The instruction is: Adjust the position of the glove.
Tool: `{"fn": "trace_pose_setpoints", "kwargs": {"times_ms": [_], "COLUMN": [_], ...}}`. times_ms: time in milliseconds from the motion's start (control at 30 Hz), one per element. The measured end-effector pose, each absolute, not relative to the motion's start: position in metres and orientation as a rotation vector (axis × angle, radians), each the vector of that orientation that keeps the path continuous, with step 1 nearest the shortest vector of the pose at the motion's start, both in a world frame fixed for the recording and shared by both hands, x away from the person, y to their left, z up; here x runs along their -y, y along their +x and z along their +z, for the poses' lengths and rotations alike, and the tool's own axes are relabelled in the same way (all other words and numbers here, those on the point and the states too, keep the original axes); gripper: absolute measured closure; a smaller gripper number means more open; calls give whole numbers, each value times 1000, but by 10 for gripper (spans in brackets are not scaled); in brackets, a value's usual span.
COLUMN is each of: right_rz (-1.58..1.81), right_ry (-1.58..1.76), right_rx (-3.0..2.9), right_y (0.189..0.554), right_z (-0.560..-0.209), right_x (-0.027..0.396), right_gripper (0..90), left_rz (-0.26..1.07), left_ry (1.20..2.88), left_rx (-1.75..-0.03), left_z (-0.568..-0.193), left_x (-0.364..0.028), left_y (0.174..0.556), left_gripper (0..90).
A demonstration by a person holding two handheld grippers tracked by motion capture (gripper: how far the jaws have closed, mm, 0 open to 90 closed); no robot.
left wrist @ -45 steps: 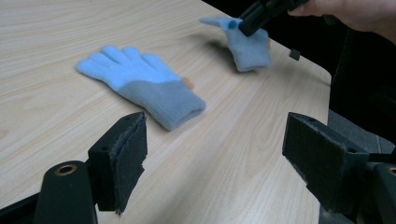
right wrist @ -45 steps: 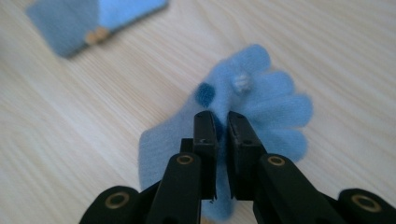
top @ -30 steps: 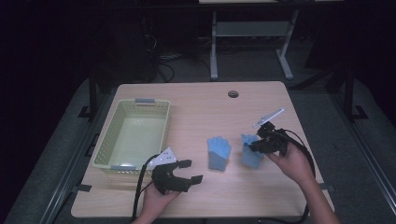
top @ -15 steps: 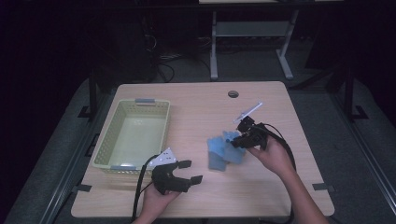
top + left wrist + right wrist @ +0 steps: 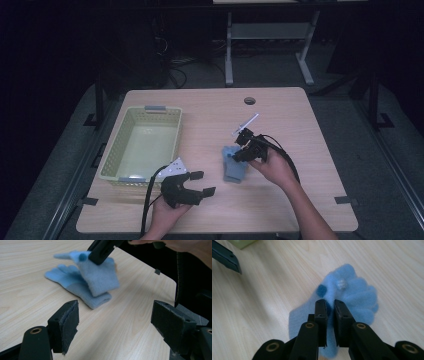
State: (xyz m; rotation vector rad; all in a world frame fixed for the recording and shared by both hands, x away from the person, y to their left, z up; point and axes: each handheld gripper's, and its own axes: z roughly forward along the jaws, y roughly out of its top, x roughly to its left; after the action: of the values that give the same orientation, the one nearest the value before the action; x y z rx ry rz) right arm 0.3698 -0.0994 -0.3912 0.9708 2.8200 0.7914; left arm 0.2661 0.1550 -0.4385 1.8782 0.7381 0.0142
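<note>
Two light blue gloves are on the wooden table. One glove (image 5: 71,283) lies flat, fingers pointing away from my left gripper. My right gripper (image 5: 239,152) is shut on the second glove (image 5: 101,275) and holds it just above and partly over the flat one. In the right gripper view the jaws (image 5: 330,303) pinch the held glove (image 5: 354,293) near its middle, and its fingers hang beyond the tips. My left gripper (image 5: 202,182) rests near the front edge, left of the gloves (image 5: 234,171), open with nothing between its pads (image 5: 68,322).
A pale green plastic basket (image 5: 150,111) sits at the table's left, close behind the left gripper. A round cable hole (image 5: 249,100) is near the far edge. The table's right half is bare wood. A metal stand (image 5: 270,35) is on the floor beyond.
My right gripper has carried its glove leftward and slightly down, from beside the flat glove to over it. The left gripper has stayed put.
</note>
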Motion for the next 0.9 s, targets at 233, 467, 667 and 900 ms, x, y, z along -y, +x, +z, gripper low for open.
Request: {"fn": "trace_pose_setpoints", "kwargs": {"times_ms": [233,467,667,900], "right_rz": [765,741,762,917], "right_ry": [984,954,969,1016], "right_rx": [-2836,-2841,-2841,-2795], "right_y": [375,379,381,376], "right_z": [-405,-413,-420,-416], "right_x": [95,90,90,102], "right_gripper": [798,769,646,758], "left_rz": [15,11,4,-21], "left_ry": [1883,1890,1884,1881], "left_rx": [-737,-735,-740,-755], "left_z": [-439,-440,-440,-440], "left_x": [-155,-154,-154,-153], "left_y": [267,267,267,269], "left_gripper": [222,223,224,239]}}
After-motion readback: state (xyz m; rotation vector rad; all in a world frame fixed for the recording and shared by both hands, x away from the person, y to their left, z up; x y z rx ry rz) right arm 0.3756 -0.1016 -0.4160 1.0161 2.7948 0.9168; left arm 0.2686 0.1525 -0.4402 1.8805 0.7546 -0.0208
